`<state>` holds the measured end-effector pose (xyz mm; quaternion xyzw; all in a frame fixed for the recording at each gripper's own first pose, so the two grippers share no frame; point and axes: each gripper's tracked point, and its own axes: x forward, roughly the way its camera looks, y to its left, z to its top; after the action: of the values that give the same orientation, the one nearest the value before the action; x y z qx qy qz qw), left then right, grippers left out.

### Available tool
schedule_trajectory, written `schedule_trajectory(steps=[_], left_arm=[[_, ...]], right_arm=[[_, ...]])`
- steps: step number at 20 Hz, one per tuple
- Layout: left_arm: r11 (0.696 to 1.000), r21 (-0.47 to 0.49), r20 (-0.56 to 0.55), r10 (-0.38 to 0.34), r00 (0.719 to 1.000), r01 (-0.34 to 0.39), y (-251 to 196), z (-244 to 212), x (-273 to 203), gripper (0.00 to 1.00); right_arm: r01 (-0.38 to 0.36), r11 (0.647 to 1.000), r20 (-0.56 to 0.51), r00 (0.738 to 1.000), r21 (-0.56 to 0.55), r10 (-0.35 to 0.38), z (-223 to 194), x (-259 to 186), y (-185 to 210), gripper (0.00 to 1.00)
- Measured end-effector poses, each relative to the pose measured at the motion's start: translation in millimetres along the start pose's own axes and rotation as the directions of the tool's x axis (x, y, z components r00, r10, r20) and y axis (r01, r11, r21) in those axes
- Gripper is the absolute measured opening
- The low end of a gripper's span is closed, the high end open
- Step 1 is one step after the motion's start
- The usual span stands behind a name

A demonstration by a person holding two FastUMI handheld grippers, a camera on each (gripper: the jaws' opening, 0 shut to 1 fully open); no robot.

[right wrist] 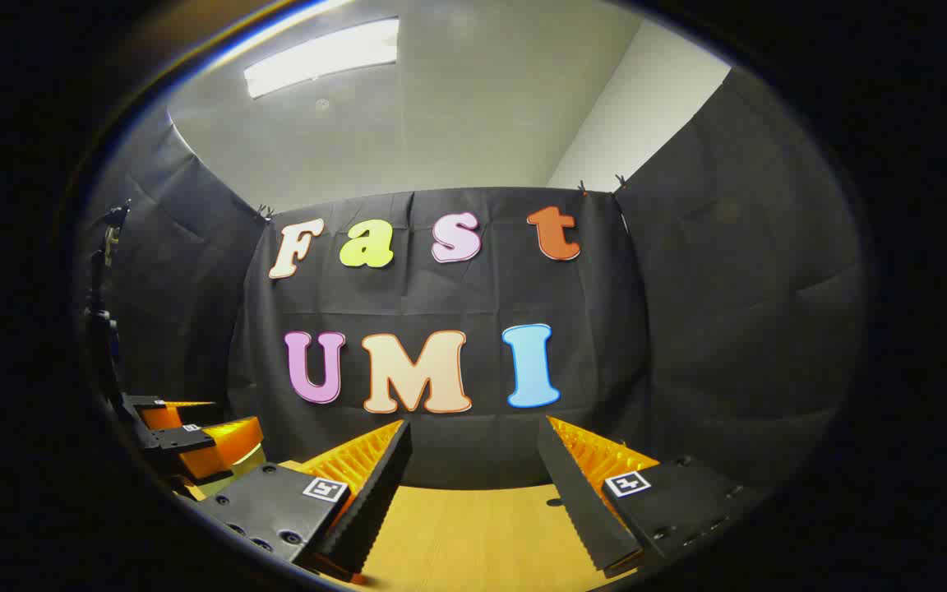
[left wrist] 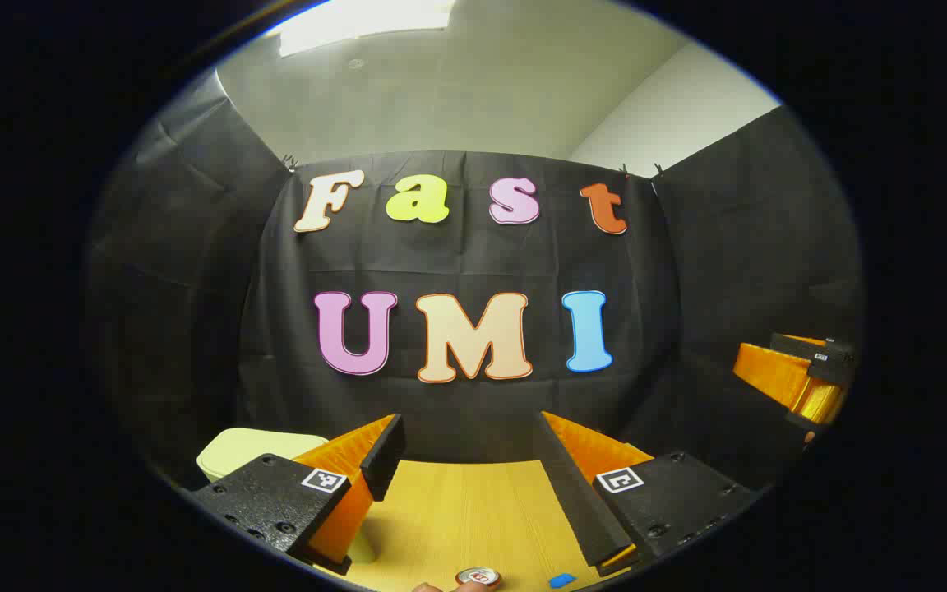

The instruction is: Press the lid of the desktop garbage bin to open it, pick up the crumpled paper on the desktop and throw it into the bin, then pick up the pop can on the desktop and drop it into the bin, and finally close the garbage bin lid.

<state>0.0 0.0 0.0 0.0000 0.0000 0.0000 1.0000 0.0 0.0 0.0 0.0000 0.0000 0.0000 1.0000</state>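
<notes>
My left gripper (left wrist: 469, 436) is open and held above the wooden table (left wrist: 457, 510), with nothing between its fingers. The pale desktop bin (left wrist: 243, 448) stands at the left, partly behind the left finger; its top looks flat and closed. The top of the pop can (left wrist: 478, 577) shows at the bottom edge, below and between the fingers. My right gripper (right wrist: 473, 432) is also open and empty over the table (right wrist: 482, 534). In the left gripper view the right gripper (left wrist: 802, 378) hangs far to the right, and in the right gripper view the left gripper (right wrist: 194, 432) sits at the far left.
A small blue object (left wrist: 561, 580) lies on the table just right of the can. The black cloth wall closes the booth at the back and on both sides. Bare wood stretches ahead of both grippers.
</notes>
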Motion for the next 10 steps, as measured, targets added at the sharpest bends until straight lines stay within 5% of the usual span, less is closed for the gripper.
schedule_trajectory(steps=[10], left_arm=[[0.995, 0.004, -0.018, 0.098, 0.995, -0.098, 41, -10, 5, 0.94]], right_arm=[[-0.074, 0.996, -0.027, 0.997, -0.052, 0.073, -9, 20, 31, 0.97]])
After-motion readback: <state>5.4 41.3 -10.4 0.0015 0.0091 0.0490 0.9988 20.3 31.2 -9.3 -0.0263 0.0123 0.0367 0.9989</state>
